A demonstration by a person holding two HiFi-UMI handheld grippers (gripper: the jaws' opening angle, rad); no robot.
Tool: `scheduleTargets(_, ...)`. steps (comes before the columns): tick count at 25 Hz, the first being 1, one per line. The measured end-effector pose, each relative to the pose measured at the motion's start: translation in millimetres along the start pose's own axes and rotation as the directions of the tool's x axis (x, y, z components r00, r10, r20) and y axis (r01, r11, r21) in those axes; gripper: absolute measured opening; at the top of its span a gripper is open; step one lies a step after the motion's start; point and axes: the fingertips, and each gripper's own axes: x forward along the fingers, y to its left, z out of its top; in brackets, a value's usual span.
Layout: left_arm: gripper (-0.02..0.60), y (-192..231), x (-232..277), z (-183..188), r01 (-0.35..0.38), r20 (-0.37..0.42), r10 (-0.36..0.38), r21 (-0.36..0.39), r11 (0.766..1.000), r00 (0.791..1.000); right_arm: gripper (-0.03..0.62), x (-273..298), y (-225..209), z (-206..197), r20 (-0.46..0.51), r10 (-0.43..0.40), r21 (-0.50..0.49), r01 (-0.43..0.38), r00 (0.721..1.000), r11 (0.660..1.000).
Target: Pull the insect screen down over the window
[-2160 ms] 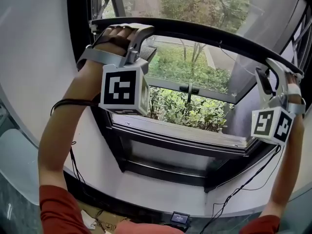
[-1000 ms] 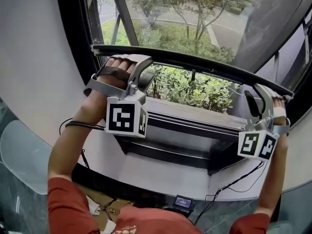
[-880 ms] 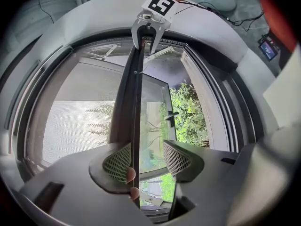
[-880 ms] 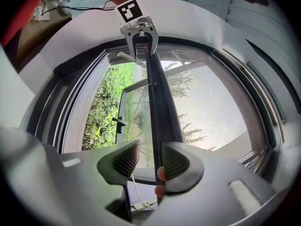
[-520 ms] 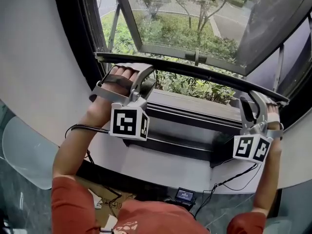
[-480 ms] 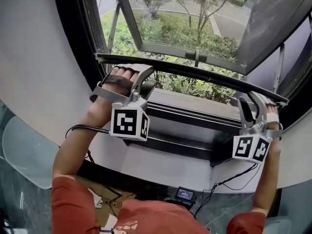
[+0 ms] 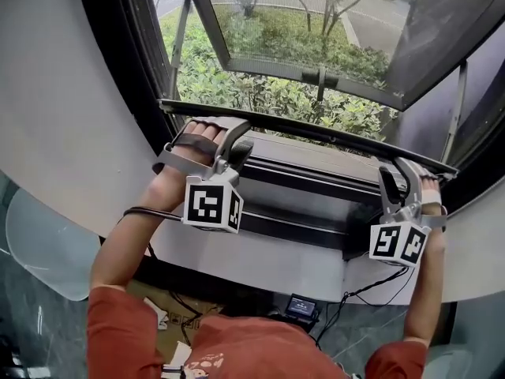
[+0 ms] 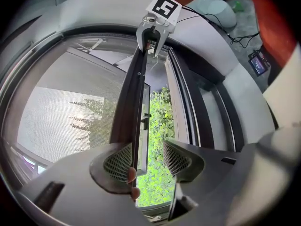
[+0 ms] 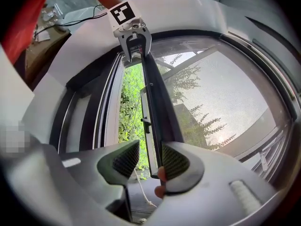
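Observation:
The insect screen's dark bottom bar (image 7: 308, 133) runs across the window, with grey mesh (image 8: 66, 121) stretched above it. My left gripper (image 7: 235, 139) sits at the bar's left end and my right gripper (image 7: 398, 176) at its right end. In the left gripper view the bar (image 8: 134, 102) passes between the jaws of the left gripper (image 8: 147, 159), lying against one pad, with a gap to the other. In the right gripper view the right gripper (image 9: 150, 161) straddles the bar (image 9: 157, 107) the same way, so both stand open. A person's fingertips show beside each pad.
Beyond the screen, the window sash with its handle (image 7: 319, 77) hangs open over green shrubs. The dark sill frame (image 7: 316, 204) lies just below the bar. White curved wall (image 7: 71, 133) flanks the window. Cables and a small device (image 7: 301, 306) lie on the floor below.
Both grippers and the bar have come down together. The bar now hangs close above the sill frame, and more mesh covers the opening.

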Motion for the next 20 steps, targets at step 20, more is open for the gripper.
scheduleTargets(20,0.204,-61,10,-9,0.117,-0.014,-0.117,-0.027,0.993,0.993,0.156,11,59,-10,-0.006,0.102,0.083,-0.101,0.995,0.991)
